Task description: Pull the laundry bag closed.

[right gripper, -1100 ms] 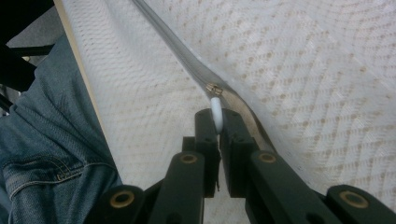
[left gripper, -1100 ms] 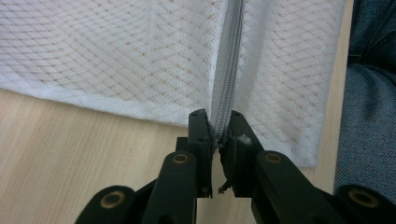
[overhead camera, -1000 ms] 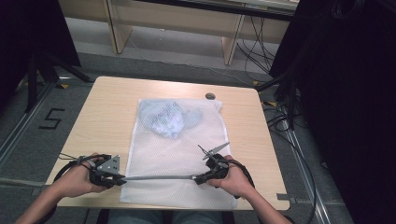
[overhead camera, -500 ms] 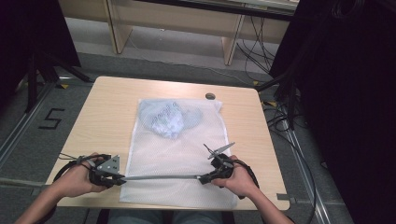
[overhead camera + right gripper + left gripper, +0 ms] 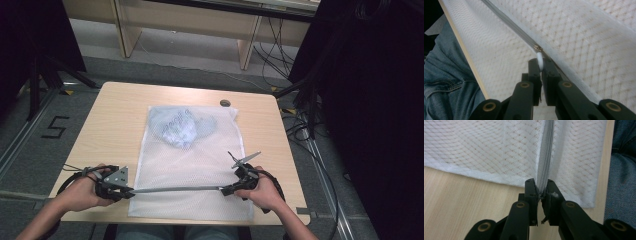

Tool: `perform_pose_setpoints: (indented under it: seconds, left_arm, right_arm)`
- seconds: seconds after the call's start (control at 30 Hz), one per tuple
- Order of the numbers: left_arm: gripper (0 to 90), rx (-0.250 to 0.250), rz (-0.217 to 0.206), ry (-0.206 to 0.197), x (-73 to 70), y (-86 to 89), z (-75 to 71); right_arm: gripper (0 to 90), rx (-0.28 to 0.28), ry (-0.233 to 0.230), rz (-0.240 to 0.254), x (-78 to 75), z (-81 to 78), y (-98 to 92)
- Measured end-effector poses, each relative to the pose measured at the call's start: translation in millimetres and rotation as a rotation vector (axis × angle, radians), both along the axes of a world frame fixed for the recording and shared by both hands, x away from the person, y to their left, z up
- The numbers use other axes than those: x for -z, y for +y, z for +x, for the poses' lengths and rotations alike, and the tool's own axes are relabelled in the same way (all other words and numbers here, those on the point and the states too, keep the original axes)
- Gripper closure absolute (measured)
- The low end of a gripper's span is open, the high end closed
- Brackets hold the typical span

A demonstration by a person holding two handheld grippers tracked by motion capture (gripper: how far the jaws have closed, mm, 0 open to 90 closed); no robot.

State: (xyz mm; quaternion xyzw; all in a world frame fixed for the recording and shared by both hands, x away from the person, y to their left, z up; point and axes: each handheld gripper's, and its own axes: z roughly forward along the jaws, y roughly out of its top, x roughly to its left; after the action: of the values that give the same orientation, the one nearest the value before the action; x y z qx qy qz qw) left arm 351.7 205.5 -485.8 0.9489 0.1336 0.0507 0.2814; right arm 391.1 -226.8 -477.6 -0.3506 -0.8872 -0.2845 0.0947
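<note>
I see the white mesh laundry bag (image 5: 192, 165) lying flat on the counter (image 5: 115, 125), toward six o'clock, a bundle of cloth (image 5: 182, 127) inside at its twelve o'clock end. My left gripper (image 5: 541, 191) has its fingers clamped on the end of the grey zipper (image 5: 177, 189). My right gripper (image 5: 541, 65) has its fingers pinched on the white zipper pull (image 5: 539, 60), at about four o'clock.

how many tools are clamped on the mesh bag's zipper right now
2. The left tool pinches the zipper's end at the mesh bag's left edge. The right tool grips the white zipper pull farther along the grey zipper.
</note>
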Motion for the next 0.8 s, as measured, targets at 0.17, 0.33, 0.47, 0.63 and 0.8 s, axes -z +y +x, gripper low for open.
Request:
perform_pose_setpoints:
  seconds: [0.17,0.33,0.47,0.63,0.8]
  left_arm:
    - [81.9,-0.006,-0.004,-0.011,0.4,-0.4,-0.6]
    - [81.9,-0.006,-0.006,-0.012,0.4,-0.7,-0.9]
    - [81.9,-0.005,-0.008,-0.010,0.4,-0.4,-0.4]
    - [82.0,-0.015,0.005,-0.012,1.2,-0.1,-0.8]
    - [82.0,-0.019,0.011,-0.011,-0.1,0.6,0.6]
  right_arm:
    - [87.0,0.041,-0.006,-0.003,-0.4,-1.3,-8.4]
    - [87.0,0.082,0.017,-0.025,-2.8,-2.3,-19.8]
    - [87.0,0.095,0.006,-0.007,-2.8,-1.2,-30.7]
    - [87.0,0.157,0.028,-0.035,-5.9,-1.7,-48.5]
    - [87.0,0.202,0.035,-0.014,-7.0,-1.2,-65.8]
